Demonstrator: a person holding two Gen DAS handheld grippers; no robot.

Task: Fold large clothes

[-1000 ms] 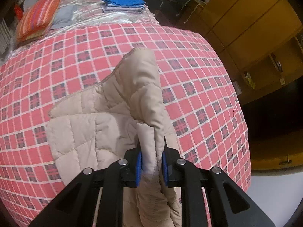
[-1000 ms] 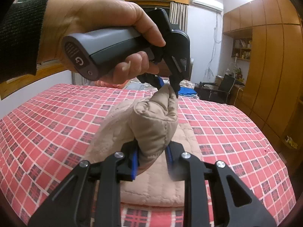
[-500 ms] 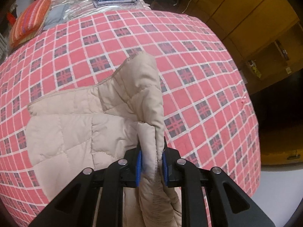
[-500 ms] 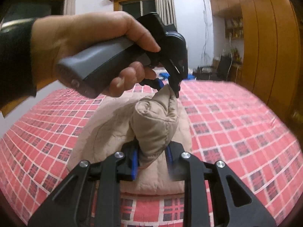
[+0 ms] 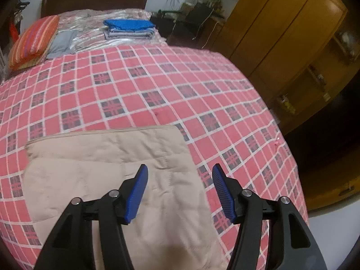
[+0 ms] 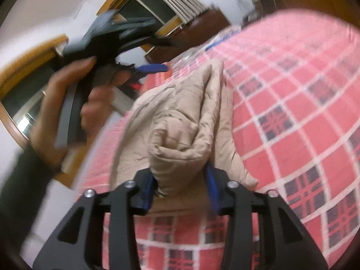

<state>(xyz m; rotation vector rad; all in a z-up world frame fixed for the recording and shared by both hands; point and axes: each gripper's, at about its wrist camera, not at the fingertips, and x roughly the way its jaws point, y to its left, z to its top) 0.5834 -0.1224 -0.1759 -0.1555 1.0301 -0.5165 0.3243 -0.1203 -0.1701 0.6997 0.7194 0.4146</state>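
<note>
- While your left gripper (image 5: 179, 191) stands with its blue-padded fingers (image 5: 137, 193) spread wide and nothing between them, it hangs above the right part of the beige quilted padded garment (image 5: 117, 180).
- Your right gripper (image 6: 180, 191) is clenched on a bunched fold of that same beige garment (image 6: 180, 139); the puffed cloth bulges up from between its two blue pads, one (image 6: 148, 191) on each side of the wad.
- From the left wrist view, the garment lies flat as a broad rectangular panel on the red bedspread checked with white lines and dark squares (image 5: 157, 85), its far edge straight and its right corner near the gap between the left fingers.
- From the right wrist view, the garment rises from the bedspread (image 6: 292, 112) in a crumpled ridge toward the grip; this view is tilted and blurred.
- Your left hand (image 6: 67, 112), with a dark sleeve at the wrist, wraps the grey handle of the left gripper (image 6: 155, 67), which shows up and to the left of the ridge, apart from the cloth.
- Farther up the bed lie an orange striped cushion (image 5: 33, 42), a grey flat pillow (image 5: 63, 43) just beside it, and a folded stack of clothes with a blue piece on top (image 5: 129, 29).
- At the right of the bed stands a wooden wardrobe with tall brown doors (image 5: 281, 33).
</note>
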